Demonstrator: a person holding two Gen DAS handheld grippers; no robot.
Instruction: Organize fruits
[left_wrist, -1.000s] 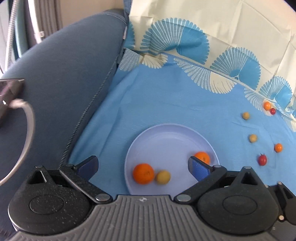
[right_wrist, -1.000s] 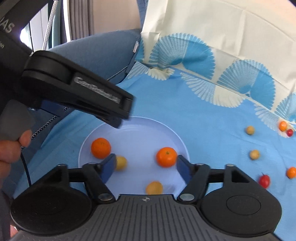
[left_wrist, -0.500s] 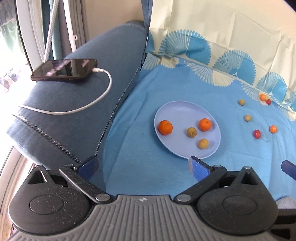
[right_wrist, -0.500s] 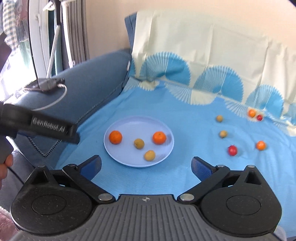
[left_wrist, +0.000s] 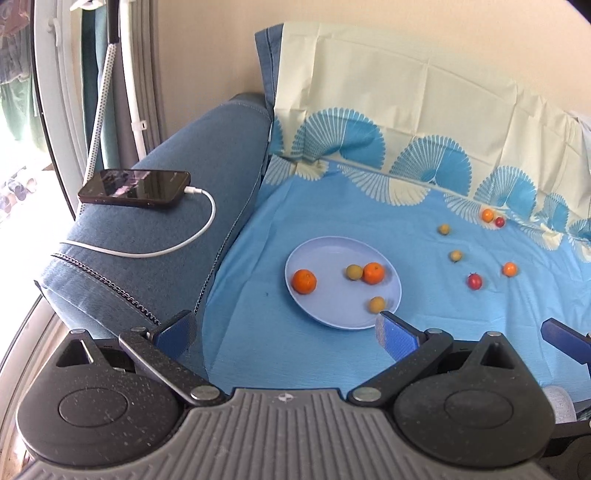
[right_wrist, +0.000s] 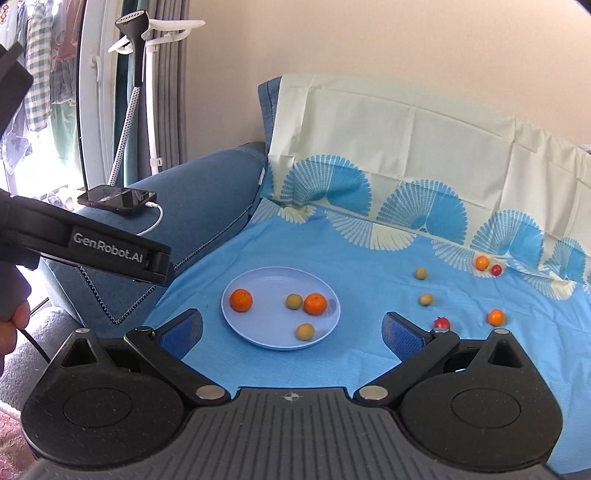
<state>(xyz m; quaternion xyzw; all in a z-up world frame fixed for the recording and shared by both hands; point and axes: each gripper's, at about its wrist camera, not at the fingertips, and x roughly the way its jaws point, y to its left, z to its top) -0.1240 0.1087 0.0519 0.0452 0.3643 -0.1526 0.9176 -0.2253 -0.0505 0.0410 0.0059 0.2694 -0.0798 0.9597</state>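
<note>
A pale blue plate (left_wrist: 332, 251) (right_wrist: 258, 280) lies on the blue cloth. It holds two oranges (left_wrist: 304, 281) (right_wrist: 241, 300) and two small yellow-green fruits (left_wrist: 354, 272) (right_wrist: 305, 331). Several small fruits lie loose on the cloth to the right, among them a red one (left_wrist: 474, 281) (right_wrist: 441, 323) and a small orange one (left_wrist: 509, 269) (right_wrist: 495, 317). My left gripper (left_wrist: 286, 334) is open and empty, held back from the plate. My right gripper (right_wrist: 291, 334) is open and empty, also held back.
A blue sofa arm (left_wrist: 177, 177) on the left carries a phone (left_wrist: 135, 187) with a white cable. The cream and blue cloth (right_wrist: 406, 147) drapes up the backrest. The left gripper's body (right_wrist: 85, 243) shows at the left of the right wrist view. A garment steamer (right_wrist: 136, 44) stands behind.
Both grippers have pulled back and up from the plate, which now looks smaller and farther. A yellow fruit lies on the plate's near side. Both stay open.
</note>
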